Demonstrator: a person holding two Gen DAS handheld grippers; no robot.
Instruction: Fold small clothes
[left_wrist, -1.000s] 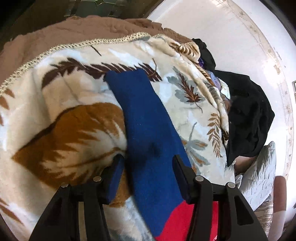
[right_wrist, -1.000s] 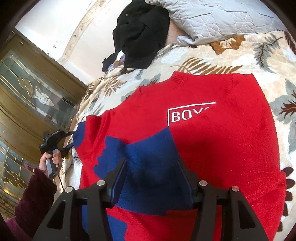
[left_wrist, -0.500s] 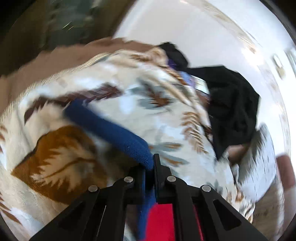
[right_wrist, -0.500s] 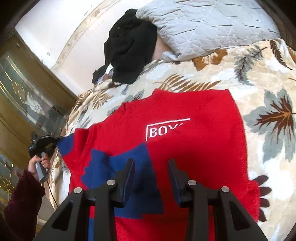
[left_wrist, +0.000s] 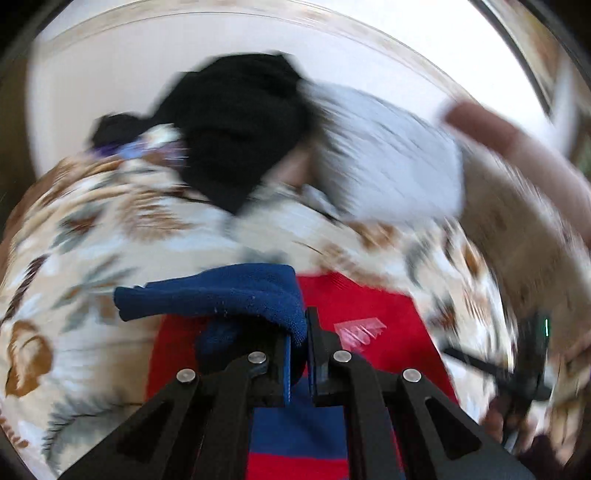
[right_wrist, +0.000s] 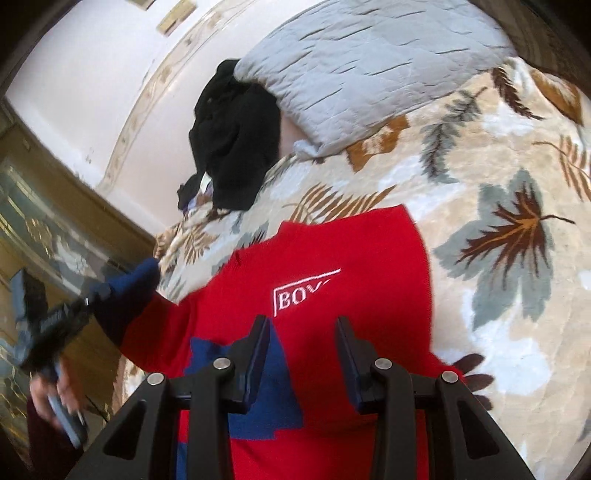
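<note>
Mid-fold: the left gripper (left_wrist: 306, 347), clenched on the blue sleeve (left_wrist: 221, 295), carries it over the red sweater (right_wrist: 332, 266) spread on the blanket (right_wrist: 498, 192). The right gripper (right_wrist: 301, 354) hovers with jaws parted, holding nothing; body folds remain.

Both views are bright with soft daylight; the white wall (right_wrist: 92, 99) is washed nearly blank. The left wrist view is heavily motion-blurred: the leaf-print blanket (left_wrist: 122, 229), grey pillow (left_wrist: 391, 162) and black clothes (left_wrist: 236, 129) smear into streaks, while the fingers (left_wrist: 317, 354) stay sharp. The right wrist view is mostly crisp, blurred only at its left edge. Fisheye distortion bends both pictures, with dark vignetted corners.
</note>
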